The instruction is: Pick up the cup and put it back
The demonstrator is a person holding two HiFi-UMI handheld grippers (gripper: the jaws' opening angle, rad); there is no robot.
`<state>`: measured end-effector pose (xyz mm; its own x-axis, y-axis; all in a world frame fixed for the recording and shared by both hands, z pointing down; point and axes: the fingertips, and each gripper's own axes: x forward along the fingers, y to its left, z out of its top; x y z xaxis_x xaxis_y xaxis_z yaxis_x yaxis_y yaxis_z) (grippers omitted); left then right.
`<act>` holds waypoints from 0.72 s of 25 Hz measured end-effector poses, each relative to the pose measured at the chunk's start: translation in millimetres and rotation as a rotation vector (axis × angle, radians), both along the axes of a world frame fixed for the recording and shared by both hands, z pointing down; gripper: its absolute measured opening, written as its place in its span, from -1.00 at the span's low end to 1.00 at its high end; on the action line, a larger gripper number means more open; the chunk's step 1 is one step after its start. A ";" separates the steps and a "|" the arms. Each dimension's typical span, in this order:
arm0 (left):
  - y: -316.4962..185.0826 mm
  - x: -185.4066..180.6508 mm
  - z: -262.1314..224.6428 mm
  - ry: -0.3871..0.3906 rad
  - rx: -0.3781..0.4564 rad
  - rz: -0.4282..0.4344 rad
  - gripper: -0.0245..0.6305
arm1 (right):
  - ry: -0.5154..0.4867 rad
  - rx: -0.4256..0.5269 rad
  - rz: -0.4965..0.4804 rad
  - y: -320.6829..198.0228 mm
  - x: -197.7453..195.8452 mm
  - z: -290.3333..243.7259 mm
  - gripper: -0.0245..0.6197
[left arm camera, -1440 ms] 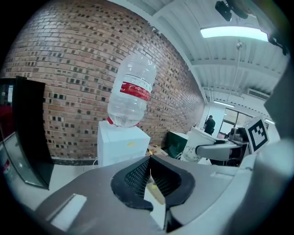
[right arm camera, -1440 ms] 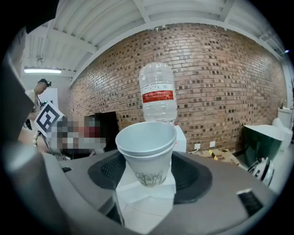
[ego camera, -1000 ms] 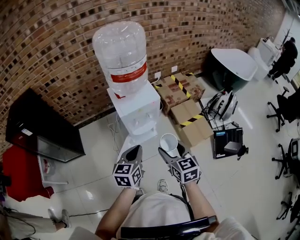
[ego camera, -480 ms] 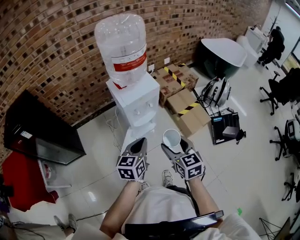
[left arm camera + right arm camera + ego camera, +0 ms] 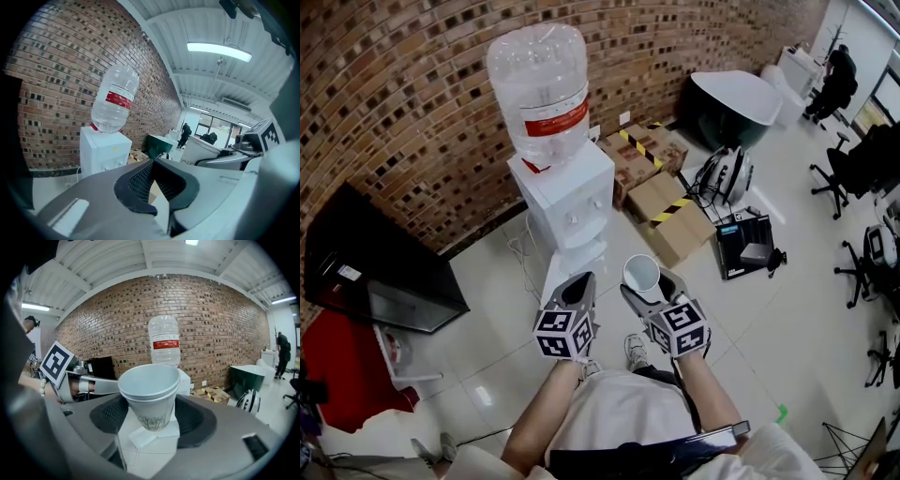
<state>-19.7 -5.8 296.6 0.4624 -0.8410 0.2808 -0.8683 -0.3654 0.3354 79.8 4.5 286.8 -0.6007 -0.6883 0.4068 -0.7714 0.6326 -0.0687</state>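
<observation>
A white water dispenser (image 5: pixel 567 202) stands against the brick wall (image 5: pixel 403 84), with a big clear bottle (image 5: pixel 539 94) bearing a red label upended on top. Just to its right, cardboard boxes (image 5: pixel 661 197) striped with yellow-and-black tape sit on the pale tiled floor (image 5: pixel 487 309). A black cabinet (image 5: pixel 380 272) is off to the left by the wall. Further right are a dark tub (image 5: pixel 741 108) with a white top, a black box (image 5: pixel 748 248) lying on the floor, office chairs (image 5: pixel 853 169), and a person (image 5: pixel 832 80) in dark clothes far back.

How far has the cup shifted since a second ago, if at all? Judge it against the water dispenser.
No: the cup, held by the right gripper, stays just right of the water dispenser's foot.
</observation>
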 end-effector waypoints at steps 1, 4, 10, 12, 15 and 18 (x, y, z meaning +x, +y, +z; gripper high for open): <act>0.2 -1.0 0.7 0.000 -0.002 -0.002 -0.94 | 0.000 0.002 0.003 0.3 0.2 -0.6 0.06; 0.9 -4.5 2.9 0.002 -0.006 -0.008 -0.94 | -0.008 0.000 0.011 1.1 0.9 -1.3 0.06; 1.5 -11.7 9.7 0.001 -0.022 -0.032 -0.94 | 0.011 -0.008 -0.006 0.6 1.0 5.4 0.06; 0.6 -13.9 14.1 -0.002 -0.030 -0.046 -0.94 | 0.028 -0.011 -0.035 -2.0 0.0 10.3 0.06; -5.7 -16.4 23.1 -0.007 -0.042 -0.082 -0.94 | 0.043 -0.009 -0.081 -14.0 1.0 18.2 0.06; -15.6 -14.6 32.6 -0.016 -0.063 -0.125 -0.94 | 0.047 -0.011 -0.127 -34.7 6.1 27.8 0.06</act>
